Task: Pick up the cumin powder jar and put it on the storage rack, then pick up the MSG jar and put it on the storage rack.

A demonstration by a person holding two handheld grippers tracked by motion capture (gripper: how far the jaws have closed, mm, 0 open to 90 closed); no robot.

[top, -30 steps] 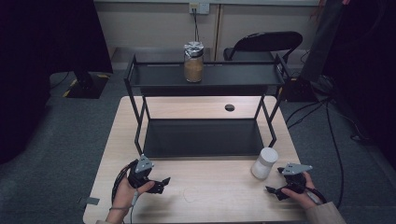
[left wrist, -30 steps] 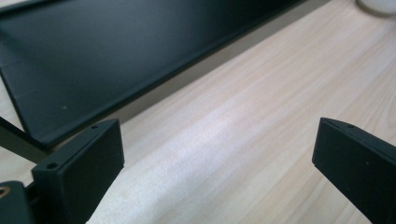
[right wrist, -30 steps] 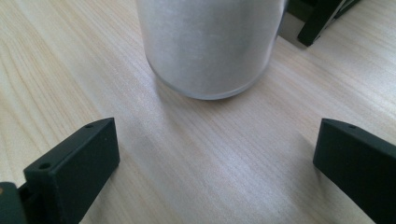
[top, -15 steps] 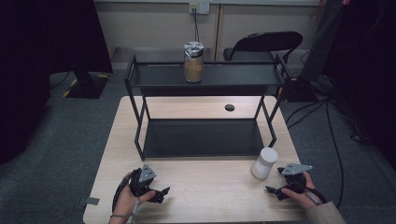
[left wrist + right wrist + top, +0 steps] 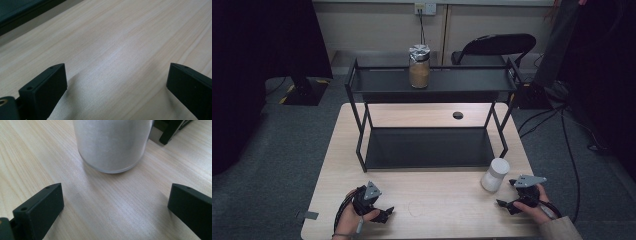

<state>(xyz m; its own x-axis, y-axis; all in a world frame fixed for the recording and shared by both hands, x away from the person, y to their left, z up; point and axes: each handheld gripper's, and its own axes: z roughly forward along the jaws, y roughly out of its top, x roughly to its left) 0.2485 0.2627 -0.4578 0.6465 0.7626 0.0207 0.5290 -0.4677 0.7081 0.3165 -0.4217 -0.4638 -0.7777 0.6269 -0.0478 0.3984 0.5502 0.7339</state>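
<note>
A white jar [image 5: 495, 174] stands on the wooden table [image 5: 442, 200] near the front right foot of a black two-tier rack [image 5: 430, 150]. In the right gripper view the white jar [image 5: 112, 143] rises just ahead of the wide-apart jaws. My right gripper [image 5: 508, 204] rests low at the table's front right, open, just right of and nearer than the jar. My left gripper [image 5: 384, 214] lies at the front left, open over bare wood [image 5: 117, 55]. A glass jar of brown contents [image 5: 419, 66] with a foil-like lid stands on the rack's top shelf.
A round cable hole [image 5: 457, 115] sits in the table behind the rack. A black chair [image 5: 492, 47] stands beyond the table. Cables [image 5: 562, 125] run across the grey carpet at the right. The rack's lower shelf [image 5: 427, 147] holds nothing.
My left gripper has slid toward the table's front edge and a little left. The right gripper and the white jar stayed where they were.
</note>
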